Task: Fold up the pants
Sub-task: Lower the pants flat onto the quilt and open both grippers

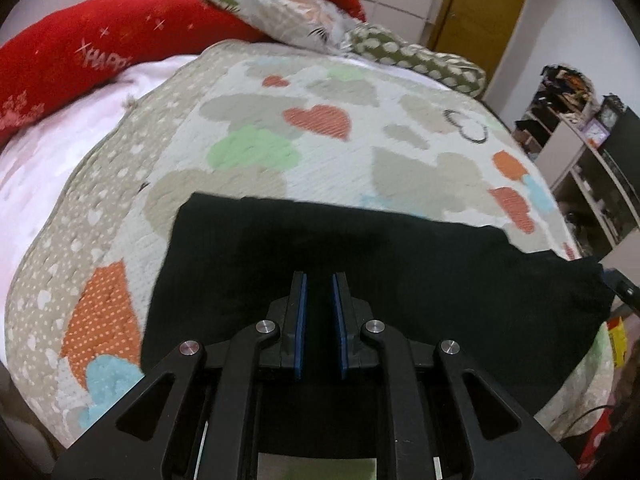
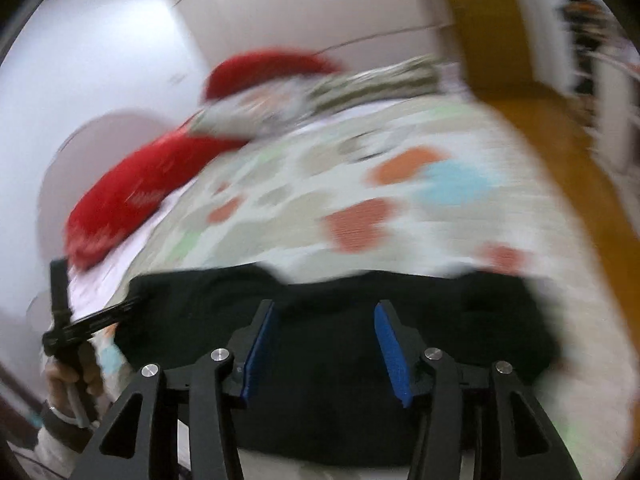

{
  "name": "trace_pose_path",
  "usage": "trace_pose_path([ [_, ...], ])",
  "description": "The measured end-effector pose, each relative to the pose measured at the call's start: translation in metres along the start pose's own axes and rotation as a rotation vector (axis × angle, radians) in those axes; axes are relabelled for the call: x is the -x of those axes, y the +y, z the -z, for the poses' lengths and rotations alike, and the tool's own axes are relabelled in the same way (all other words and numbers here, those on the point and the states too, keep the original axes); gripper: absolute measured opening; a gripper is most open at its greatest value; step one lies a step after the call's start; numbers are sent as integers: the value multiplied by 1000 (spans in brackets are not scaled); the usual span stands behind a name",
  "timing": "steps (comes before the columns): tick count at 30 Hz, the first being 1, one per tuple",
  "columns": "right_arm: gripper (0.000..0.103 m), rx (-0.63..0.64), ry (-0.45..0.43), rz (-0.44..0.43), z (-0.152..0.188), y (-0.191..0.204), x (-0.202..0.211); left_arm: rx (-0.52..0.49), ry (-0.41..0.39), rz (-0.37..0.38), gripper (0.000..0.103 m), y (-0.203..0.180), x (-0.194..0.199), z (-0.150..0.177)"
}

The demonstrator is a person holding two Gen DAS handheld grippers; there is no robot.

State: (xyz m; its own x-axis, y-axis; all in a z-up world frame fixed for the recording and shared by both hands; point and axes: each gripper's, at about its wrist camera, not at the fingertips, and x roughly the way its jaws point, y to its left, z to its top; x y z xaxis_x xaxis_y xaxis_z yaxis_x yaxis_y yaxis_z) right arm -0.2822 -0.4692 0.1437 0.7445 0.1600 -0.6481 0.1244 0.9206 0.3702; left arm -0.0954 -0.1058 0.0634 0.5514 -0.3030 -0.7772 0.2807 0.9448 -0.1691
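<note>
Black pants (image 1: 400, 256) lie flat and folded as a wide band across the near part of the heart-patterned quilt (image 1: 320, 92). My left gripper (image 1: 320, 276) points down over their middle, its blue pads nearly together with only dark cloth showing in the slit. Whether cloth is pinched I cannot tell. In the blurred right wrist view the pants (image 2: 192, 312) spread beneath my right gripper (image 2: 326, 304), which stands open above them with nothing between its pads. At that view's left, a hand (image 2: 68, 376) holds the left gripper (image 2: 134, 302), its tip at the pants' left edge.
Red pillows (image 1: 80, 52) and patterned pillows (image 1: 288, 12) lie along the far side of the bed. Crowded shelves (image 1: 580, 140) stand at the right, and a yellow door (image 1: 480, 8) is behind the bed. Wooden floor (image 2: 560, 140) runs past the bed's right side.
</note>
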Motion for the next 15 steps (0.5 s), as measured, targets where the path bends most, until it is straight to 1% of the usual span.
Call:
trace_pose_path([
  [1, 50, -35, -8, 61, 5, -19, 18, -4, -2, 7, 12, -3, 0, -1],
  [2, 50, -64, -9, 102, 9, -34, 30, -5, 0, 12, 12, -5, -1, -1],
  [4, 50, -124, -23, 133, 17, -58, 44, 1, 14, 21, 12, -9, -4, -1],
  [6, 51, -221, -9, 114, 23, -80, 42, 4, 29, 31, 12, -13, -7, 1],
  [7, 51, -257, 8, 76, 25, -88, 32, 2, 38, 34, 12, -15, -8, 2],
  [9, 50, -281, 15, 25, 25, -94, 13, -13, 48, 34, 12, -21, -9, 4],
  [10, 45, -294, 21, 17, 24, -94, 6, -21, 49, 33, 12, -23, -8, 5],
  [11, 29, -289, 1, -21, 20, -88, 4, -28, 49, 29, 12, -25, -6, 6],
  [12, 17, -259, -31, -44, 17, -81, 11, -32, 48, 25, 12, -25, -4, 6],
  [13, 15, -212, -67, -45, 11, -70, 18, -31, 45, 19, 12, -24, -2, 5],
  [14, 13, -156, -93, -14, 5, -59, 28, -24, 38, 17, 12, -21, 0, 4],
  [15, 11, -129, -90, 24, 3, -55, 34, -11, 33, 19, 12, -19, 2, 3],
])
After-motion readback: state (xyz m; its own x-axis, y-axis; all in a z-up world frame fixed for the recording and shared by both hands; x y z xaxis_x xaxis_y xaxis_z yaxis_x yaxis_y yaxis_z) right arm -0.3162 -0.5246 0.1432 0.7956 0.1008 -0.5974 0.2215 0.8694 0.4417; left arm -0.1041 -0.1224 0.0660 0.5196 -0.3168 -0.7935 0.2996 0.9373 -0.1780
